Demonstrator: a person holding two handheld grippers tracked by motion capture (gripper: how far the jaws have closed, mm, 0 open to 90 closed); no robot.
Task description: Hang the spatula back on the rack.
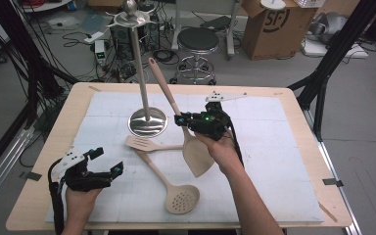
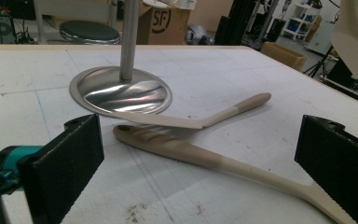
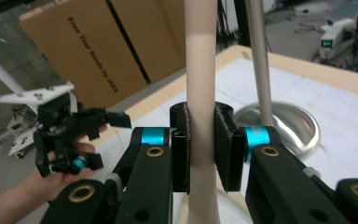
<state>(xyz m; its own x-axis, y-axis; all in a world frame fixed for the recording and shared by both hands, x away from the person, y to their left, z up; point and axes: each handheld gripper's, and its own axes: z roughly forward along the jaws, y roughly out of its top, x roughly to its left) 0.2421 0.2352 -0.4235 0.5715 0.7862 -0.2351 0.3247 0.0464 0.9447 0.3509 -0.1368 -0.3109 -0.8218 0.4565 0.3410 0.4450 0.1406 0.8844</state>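
My right gripper is shut on the handle of a beige spatula, held off the white mat with its flat blade hanging down and its handle slanting up to the left. In the right gripper view the pads clamp that handle on both sides. A slotted turner and a perforated spoon lie crossed on the mat. My left gripper rests open near the front left, with the spoon's handle lying ahead between its jaws, untouched.
A metal stand with a round base and a tall pole rises at the mat's back centre, close to the left of the held spatula. A stool, a cardboard box and cables are on the floor beyond the table.
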